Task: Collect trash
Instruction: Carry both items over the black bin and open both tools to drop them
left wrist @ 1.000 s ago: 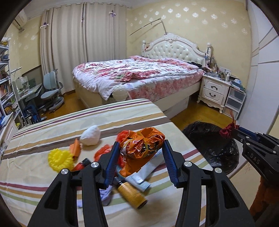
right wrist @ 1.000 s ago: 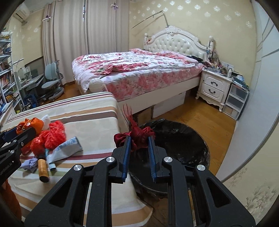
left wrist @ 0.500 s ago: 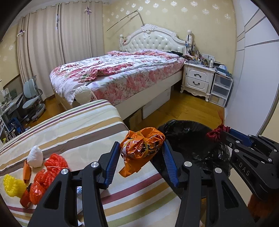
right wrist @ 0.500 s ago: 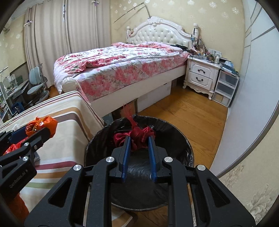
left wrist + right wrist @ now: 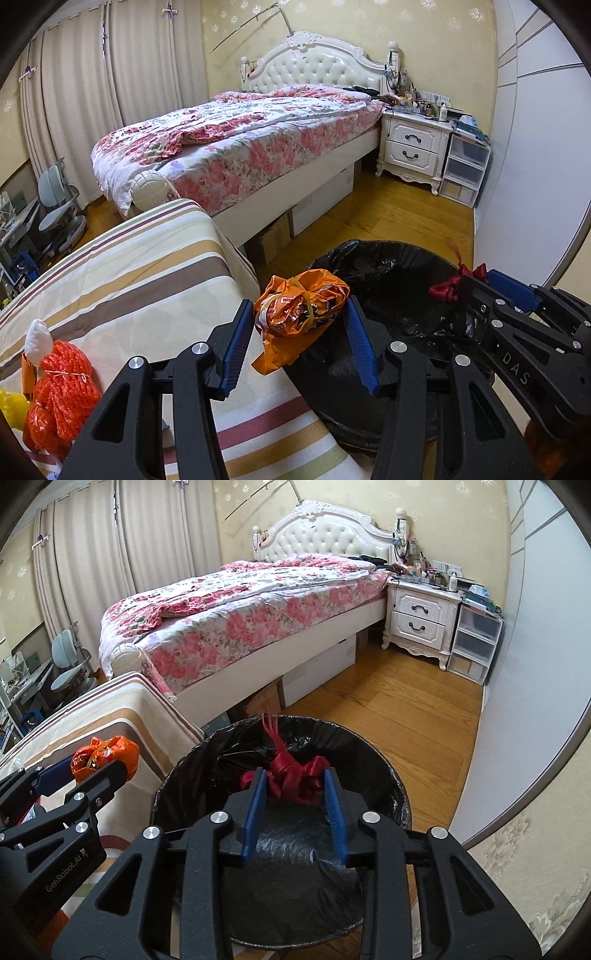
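Note:
My left gripper [image 5: 297, 321] is shut on a crumpled orange plastic bag [image 5: 301, 308] and holds it at the edge of the striped table [image 5: 129, 273], beside the black-lined trash bin [image 5: 388, 273]. My right gripper [image 5: 293, 794] holds a red ribbon bundle [image 5: 291, 775] over the open bin [image 5: 388, 775]; its jaws have spread wider around the ribbon. In the left wrist view the right gripper [image 5: 476, 284] shows with the ribbon [image 5: 448, 290] at its tip. The left gripper and orange bag [image 5: 105, 757] show at the left of the right wrist view.
On the table's left lie an orange-red net bundle [image 5: 62, 395], a white lump [image 5: 37, 338] and a yellow item [image 5: 11, 406]. A floral bed [image 5: 240, 136], a white nightstand [image 5: 417, 147] and plastic drawers [image 5: 463, 170] stand beyond on the wooden floor.
Both grippers have moved right from the table toward the bin. The right gripper's jaws have widened around the red ribbon over the bin. The left still grips the orange bag.

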`<state>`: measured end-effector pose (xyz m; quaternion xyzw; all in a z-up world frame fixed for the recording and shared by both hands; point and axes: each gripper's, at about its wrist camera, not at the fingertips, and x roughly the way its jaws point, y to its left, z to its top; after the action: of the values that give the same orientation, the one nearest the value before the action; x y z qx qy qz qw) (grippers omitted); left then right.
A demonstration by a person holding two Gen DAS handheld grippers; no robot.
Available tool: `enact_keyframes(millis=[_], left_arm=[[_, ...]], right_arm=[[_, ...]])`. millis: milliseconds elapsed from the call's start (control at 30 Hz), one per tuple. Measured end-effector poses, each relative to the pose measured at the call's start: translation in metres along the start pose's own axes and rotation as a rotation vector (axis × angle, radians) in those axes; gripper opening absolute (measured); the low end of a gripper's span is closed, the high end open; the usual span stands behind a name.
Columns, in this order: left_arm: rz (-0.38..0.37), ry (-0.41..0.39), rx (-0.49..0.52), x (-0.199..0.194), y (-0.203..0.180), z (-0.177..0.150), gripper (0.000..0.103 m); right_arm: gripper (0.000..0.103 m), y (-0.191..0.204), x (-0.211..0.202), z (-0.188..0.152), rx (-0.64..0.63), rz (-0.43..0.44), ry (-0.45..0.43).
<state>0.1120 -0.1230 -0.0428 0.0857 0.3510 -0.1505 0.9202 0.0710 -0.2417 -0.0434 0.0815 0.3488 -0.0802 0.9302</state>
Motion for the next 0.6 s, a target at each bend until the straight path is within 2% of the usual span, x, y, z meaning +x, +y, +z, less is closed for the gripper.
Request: enact_keyframes(millis=[33, 100, 267, 467, 500, 600], left_arm=[[-0.001, 0.003, 0.002, 0.001, 0.000, 0.001, 0.051], [0.000, 0.006, 0.004, 0.002, 0.001, 0.001, 0.062], [0.002, -0.003, -0.010, -0.001, 0.001, 0.000, 0.072], [0.012, -0.011, -0.029, -0.007, 0.008, 0.000, 0.074], [0.014, -0.013, -0.033, -0.009, 0.010, 0.000, 0.075], [0.019, -0.017, -0.045, -0.014, 0.015, 0.000, 0.075]], right_arm=[[0.036, -0.001, 0.000, 0.000, 0.002, -0.003, -0.001], [0.037, -0.004, 0.000, 0.000, 0.005, -0.014, -0.004], [0.043, -0.009, -0.006, 0.000, 0.026, -0.035, -0.018], [0.049, -0.010, -0.011, 0.001, 0.026, -0.048, -0.026], [0.054, -0.010, -0.012, 0.002, 0.027, -0.046, -0.029], [0.060, -0.007, -0.015, 0.002, 0.022, -0.041, -0.033]])
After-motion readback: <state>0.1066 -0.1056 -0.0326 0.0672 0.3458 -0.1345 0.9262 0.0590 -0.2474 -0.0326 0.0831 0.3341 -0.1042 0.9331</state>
